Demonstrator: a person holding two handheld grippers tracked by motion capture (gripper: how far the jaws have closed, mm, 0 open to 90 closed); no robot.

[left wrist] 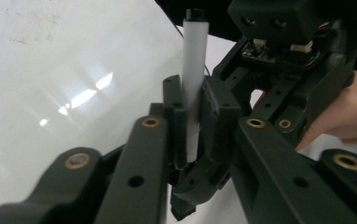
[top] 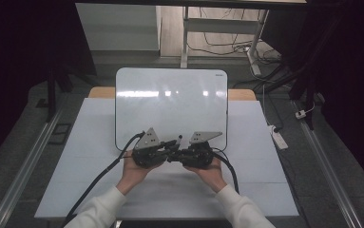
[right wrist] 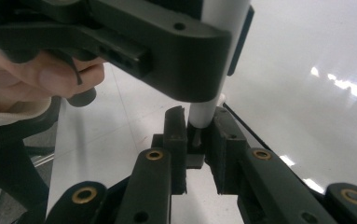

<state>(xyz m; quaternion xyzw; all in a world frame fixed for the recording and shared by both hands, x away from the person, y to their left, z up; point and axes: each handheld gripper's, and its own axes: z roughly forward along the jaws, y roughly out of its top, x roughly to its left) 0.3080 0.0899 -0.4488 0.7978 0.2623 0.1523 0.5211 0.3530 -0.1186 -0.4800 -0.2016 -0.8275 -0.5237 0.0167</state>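
A white marker (left wrist: 194, 70) with a black end stands between the pads of my left gripper (left wrist: 192, 100), which is shut on its barrel. My right gripper (right wrist: 199, 135) faces the left one and is shut on the marker's (right wrist: 211, 102) lower end; what its pads hold there is partly hidden. From above, the left gripper (top: 171, 144) and right gripper (top: 178, 153) meet tip to tip at the near edge of a whiteboard (top: 170, 99), each held in a hand with a white sleeve.
The whiteboard lies flat on a white table top (top: 94, 161) and reflects ceiling lights. Cables (top: 101, 173) trail from both grippers toward the near edge. A desk frame (top: 185, 38) and floor cables lie beyond the table.
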